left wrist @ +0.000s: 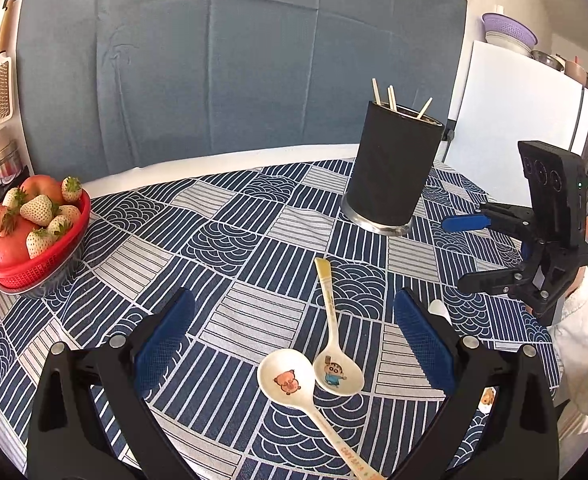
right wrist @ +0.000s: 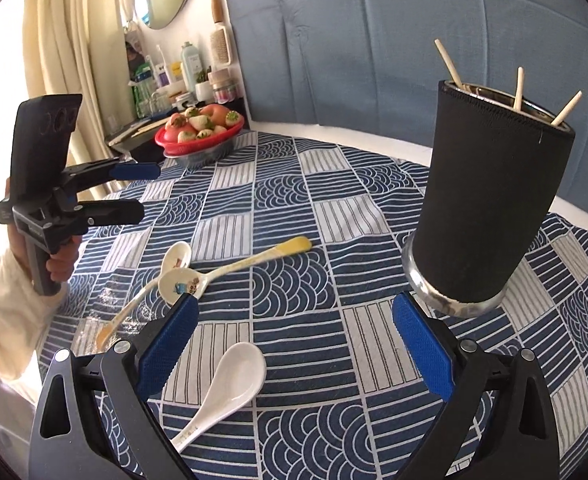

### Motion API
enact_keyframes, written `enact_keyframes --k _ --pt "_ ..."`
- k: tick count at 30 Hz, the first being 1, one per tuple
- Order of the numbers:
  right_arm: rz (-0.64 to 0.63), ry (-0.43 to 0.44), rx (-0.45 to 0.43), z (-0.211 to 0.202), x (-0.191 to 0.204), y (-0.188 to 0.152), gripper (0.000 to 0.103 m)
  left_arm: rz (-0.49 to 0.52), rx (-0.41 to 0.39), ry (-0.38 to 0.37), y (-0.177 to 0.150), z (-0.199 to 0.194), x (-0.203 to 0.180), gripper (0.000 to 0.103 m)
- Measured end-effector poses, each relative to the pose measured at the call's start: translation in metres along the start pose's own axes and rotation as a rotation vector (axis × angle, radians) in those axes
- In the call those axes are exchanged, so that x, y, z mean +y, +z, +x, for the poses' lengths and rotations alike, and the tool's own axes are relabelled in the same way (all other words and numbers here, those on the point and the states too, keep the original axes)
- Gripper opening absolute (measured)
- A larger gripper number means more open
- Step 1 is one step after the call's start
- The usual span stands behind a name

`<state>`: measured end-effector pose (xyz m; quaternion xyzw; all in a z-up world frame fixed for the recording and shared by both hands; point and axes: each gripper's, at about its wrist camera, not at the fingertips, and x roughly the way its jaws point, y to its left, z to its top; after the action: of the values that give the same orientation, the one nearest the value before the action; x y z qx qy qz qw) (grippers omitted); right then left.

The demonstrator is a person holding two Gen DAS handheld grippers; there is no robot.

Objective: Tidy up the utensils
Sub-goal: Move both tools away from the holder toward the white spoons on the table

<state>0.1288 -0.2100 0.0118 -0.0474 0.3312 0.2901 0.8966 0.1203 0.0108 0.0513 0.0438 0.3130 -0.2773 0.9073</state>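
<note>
Two cartoon-printed spoons lie crossed at the bowls on the patterned tablecloth (left wrist: 213,240): a pig spoon (left wrist: 285,378) and a yellow-tipped spoon (left wrist: 338,372). My left gripper (left wrist: 294,300) hovers open just above them, holding nothing. A plain white spoon (right wrist: 233,376) lies under my right gripper (right wrist: 296,304), which is open and empty. The black cylindrical holder (right wrist: 490,196) with three chopsticks (right wrist: 518,88) stands upright to the right of it. The right wrist view shows the left gripper (right wrist: 149,191) in a hand above both cartoon spoons (right wrist: 181,284). The right gripper (left wrist: 454,252) stands beside the holder (left wrist: 392,168).
A red basket (left wrist: 87,204) of strawberries and apples sits at the table's far left edge, also the basket (right wrist: 161,142) in the right wrist view. A blue padded panel (left wrist: 213,60) backs the table. A white fridge (left wrist: 514,112) stands right; bottles (right wrist: 189,64) and a curtain (right wrist: 65,40) stand left.
</note>
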Motion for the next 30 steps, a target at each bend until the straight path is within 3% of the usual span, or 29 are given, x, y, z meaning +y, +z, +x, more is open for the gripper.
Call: enact_keyframes --k 7,9,11,12,14,19,23,24,26,30 --pt "0.053 0.089 0.050 0.015 -0.009 -0.010 0.088 -0.013 0.024 0.007 -0.008 0.001 0.002 0.097" --pt "0.057 0.120 0.093 0.021 -0.009 -0.012 0.063 -0.019 0.035 0.005 -0.009 0.004 0.003 0.097" --pt "0.057 0.161 0.149 0.029 -0.008 -0.016 0.012 -0.018 0.043 0.013 -0.010 0.007 0.003 0.097" --pt "0.056 0.175 0.161 0.031 -0.007 -0.018 0.005 -0.021 0.047 0.008 -0.010 0.009 0.003 0.097" --pt "0.058 0.202 0.154 0.029 -0.008 -0.022 0.001 -0.024 0.055 0.000 -0.010 0.011 0.003 0.097" --pt "0.121 0.203 0.120 0.019 -0.021 -0.027 0.001 -0.013 0.071 -0.012 -0.009 0.017 -0.003 0.097" --pt "0.161 0.167 0.119 0.011 -0.026 -0.032 0.008 0.008 0.082 -0.015 -0.011 0.021 -0.009 0.097" --pt "0.172 0.170 0.109 0.008 -0.027 -0.034 0.013 0.012 0.082 -0.015 -0.012 0.021 -0.010 0.097" --pt "0.189 0.149 0.094 0.001 -0.027 -0.038 0.063 0.019 0.082 -0.013 -0.013 0.020 -0.011 0.097" --pt "0.211 0.143 0.090 -0.006 -0.024 -0.042 0.065 0.023 0.087 -0.027 -0.015 0.020 -0.012 0.097"
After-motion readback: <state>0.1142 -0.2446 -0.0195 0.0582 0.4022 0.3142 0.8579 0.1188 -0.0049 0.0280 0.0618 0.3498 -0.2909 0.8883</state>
